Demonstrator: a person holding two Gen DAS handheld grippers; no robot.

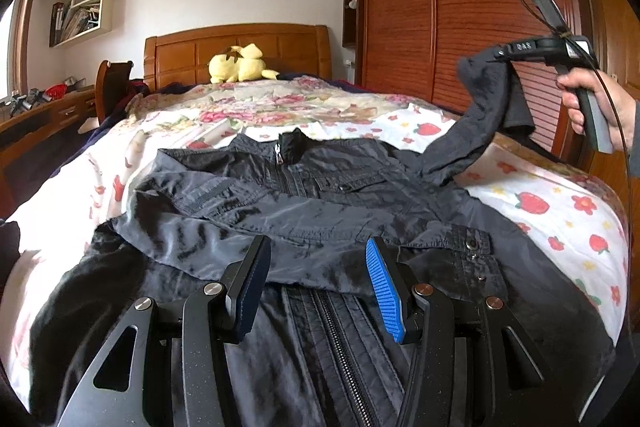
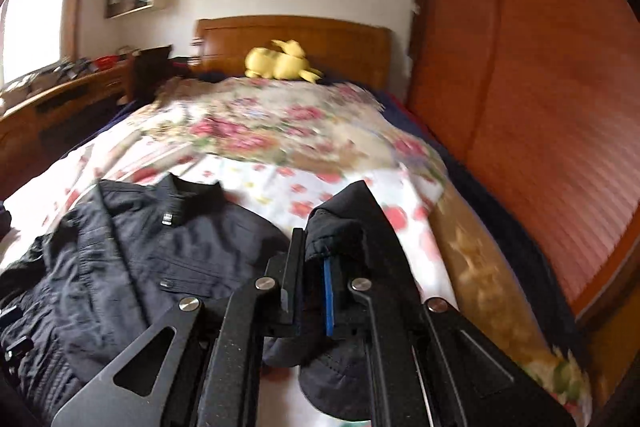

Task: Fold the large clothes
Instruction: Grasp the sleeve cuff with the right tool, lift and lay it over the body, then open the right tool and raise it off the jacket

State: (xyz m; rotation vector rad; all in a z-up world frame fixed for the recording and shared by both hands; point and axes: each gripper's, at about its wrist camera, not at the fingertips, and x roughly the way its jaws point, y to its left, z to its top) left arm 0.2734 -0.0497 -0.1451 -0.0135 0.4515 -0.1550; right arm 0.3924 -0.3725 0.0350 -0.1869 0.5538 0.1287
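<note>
I had the black jacket (image 1: 304, 203) lying front-up on the bed (image 1: 560, 211), collar toward the headboard. The right hand-held gripper (image 2: 314, 267) was clamped on the sleeve cuff (image 2: 340, 227), lifted clear of the bedspread, presumably so the sleeve could swing across the chest. The left hand-held gripper (image 1: 318, 279) hovered wide open, holding nothing, over the other sleeve, already laid across the front. The wardrobe (image 1: 460, 7) stood near on the right; the plush toy (image 1: 240, 65) sat well apart.
</note>
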